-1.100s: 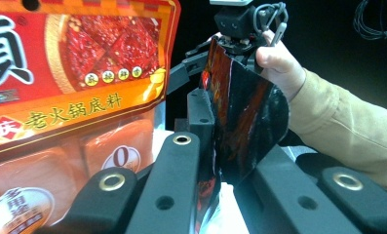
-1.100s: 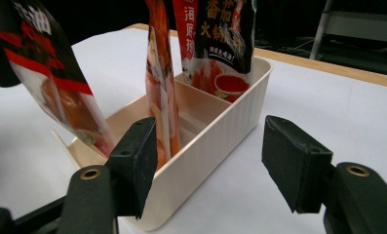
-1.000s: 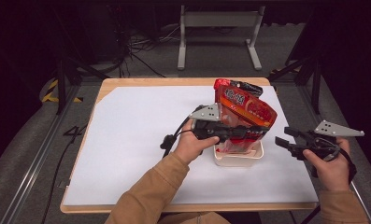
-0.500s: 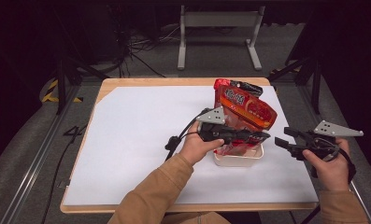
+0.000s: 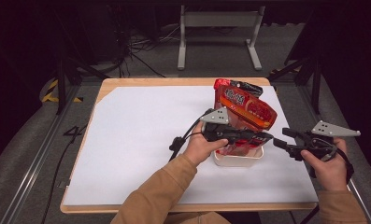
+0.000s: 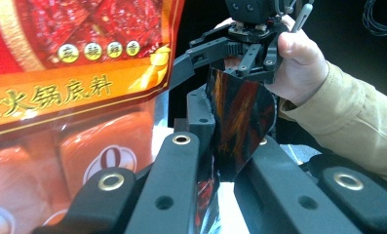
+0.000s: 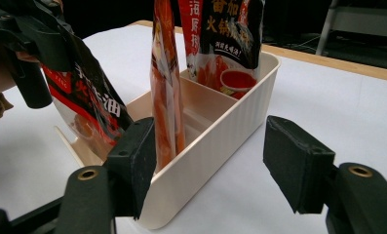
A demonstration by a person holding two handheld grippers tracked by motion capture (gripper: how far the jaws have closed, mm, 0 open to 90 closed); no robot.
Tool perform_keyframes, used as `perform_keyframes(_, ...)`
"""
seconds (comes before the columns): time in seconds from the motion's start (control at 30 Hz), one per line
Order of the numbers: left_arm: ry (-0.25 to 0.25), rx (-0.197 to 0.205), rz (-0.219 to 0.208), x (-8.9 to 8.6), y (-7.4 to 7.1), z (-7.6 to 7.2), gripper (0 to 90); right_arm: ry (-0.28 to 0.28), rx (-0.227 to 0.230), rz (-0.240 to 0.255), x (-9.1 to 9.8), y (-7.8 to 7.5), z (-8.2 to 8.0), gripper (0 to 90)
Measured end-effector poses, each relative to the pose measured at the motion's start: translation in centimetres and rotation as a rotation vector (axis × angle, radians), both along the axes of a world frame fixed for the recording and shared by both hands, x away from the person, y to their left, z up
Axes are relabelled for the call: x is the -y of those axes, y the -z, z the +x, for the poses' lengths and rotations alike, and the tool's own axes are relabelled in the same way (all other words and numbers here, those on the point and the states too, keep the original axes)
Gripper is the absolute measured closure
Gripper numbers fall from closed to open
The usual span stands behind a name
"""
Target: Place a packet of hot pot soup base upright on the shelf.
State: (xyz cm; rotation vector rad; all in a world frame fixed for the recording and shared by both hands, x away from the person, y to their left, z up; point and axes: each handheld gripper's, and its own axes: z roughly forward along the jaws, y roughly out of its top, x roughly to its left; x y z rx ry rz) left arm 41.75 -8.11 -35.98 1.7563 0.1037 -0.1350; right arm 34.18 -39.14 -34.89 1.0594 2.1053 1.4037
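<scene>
High view: left gripper (image 5: 262,136) fingers clamped on dark sauce packet (image 6: 240,122) above cream bin (image 5: 239,158); right gripper (image 5: 277,138) fingers apart, empty.

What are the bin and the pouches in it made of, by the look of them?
Bin: cream, ribbed walls with a matte sheen, so probably moulded plastic. Pouches: glossy printed film with clear windows and creases, likely flexible plastic laminate; the dark pouch in the left gripper bends and curls at its edge, so it is thin and soft.
</scene>
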Motion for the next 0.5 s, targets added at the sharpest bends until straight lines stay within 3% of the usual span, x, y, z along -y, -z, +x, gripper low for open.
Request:
perform_keyframes(0.27,-0.004,-0.005,0.039,0.5,1.0,0.1,88.6,0.001,0.002,0.000,0.2,0.1,0.0,37.2)
perform_keyframes(0.5,-0.027,-0.016,0.057,-0.6,1.3,0.4,87.3,0.007,-0.001,0.006,0.3,0.0,-0.1,37.1)
